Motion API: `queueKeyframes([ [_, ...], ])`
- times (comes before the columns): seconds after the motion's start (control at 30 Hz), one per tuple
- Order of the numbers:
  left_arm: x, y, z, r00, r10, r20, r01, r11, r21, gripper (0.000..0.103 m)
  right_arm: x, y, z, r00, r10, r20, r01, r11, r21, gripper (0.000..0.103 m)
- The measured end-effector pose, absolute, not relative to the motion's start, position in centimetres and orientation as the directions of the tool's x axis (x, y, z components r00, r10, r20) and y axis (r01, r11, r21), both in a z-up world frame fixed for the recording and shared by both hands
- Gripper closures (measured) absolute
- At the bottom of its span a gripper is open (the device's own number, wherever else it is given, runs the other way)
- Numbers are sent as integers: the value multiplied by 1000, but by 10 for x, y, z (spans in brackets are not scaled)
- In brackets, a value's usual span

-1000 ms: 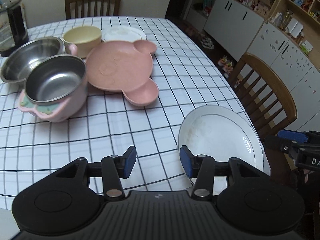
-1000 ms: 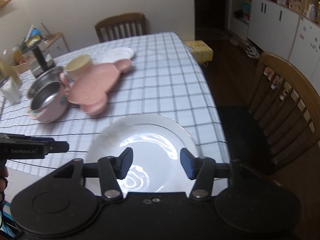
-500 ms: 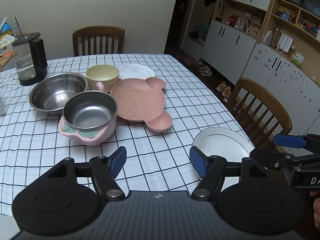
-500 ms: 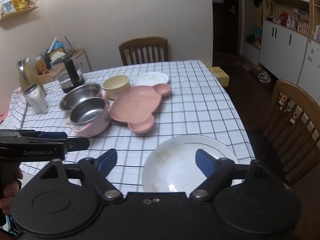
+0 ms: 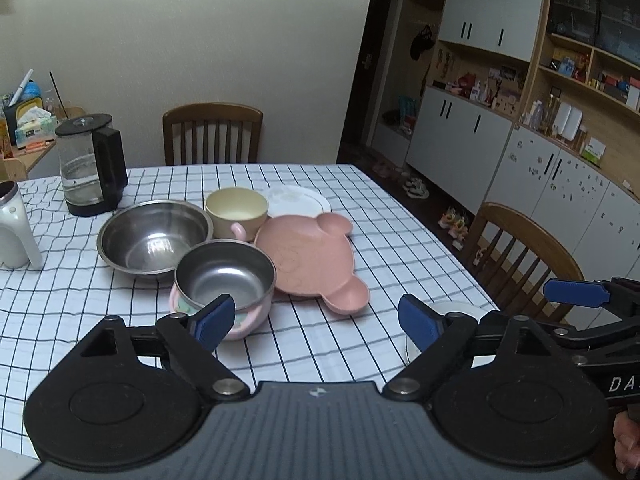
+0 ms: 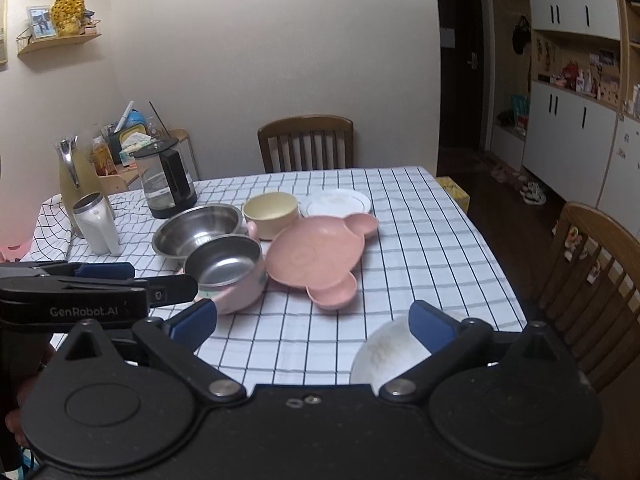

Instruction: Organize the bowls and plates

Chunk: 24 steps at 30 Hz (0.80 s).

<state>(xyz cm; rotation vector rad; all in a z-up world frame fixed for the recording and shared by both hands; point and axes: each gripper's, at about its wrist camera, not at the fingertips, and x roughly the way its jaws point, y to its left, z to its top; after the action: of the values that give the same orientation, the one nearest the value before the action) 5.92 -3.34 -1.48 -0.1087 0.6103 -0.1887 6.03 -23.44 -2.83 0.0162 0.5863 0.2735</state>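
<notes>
A dining room with cream walls holds a table (image 5: 400,240) under a white cloth with a black grid; wooden chairs stand at its far end and right side, and white cabinets line the right wall. In the middle of the cloth the dishes sit in a cluster: a wide steel bowl (image 5: 154,238), a cream cup (image 5: 236,210) just behind it, a small white plate (image 5: 300,200) beside the cup, a pink bear plate (image 5: 316,260) and a steel-lined pink bowl (image 5: 224,280) nearest the camera, touching the bear plate's edge. A glass kettle (image 5: 90,164) and a white mug (image 5: 14,228) stand to the left. A large white plate (image 6: 388,352) lies alone at the near right corner of the table, well apart from the cluster.

The left gripper (image 5: 316,322) hovers over the near edge, its jaws opening wide with nothing between them. The right gripper (image 6: 312,324) hangs above the white plate's edge, jaws also opening, nothing between them and no pad touching the plate.
</notes>
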Motion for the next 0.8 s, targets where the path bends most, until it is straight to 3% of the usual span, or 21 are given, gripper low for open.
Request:
queueKeyframes([
  [0.23,95,-32,-5,823,-202,-531,138,978,-158,13,84,-228,-15,859,207,-469,-213,976,42,0],
  [0.37,131,-33,-5,816,-189,-546,116,979,-165,13,118,-235,-12,855,259,-449,-255,964,70,0],
  [0.8,278,-47,-14,775,-144,-615,102,989,-102,13,274,-248,-11,775,302,-556,-358,934,9,0],
])
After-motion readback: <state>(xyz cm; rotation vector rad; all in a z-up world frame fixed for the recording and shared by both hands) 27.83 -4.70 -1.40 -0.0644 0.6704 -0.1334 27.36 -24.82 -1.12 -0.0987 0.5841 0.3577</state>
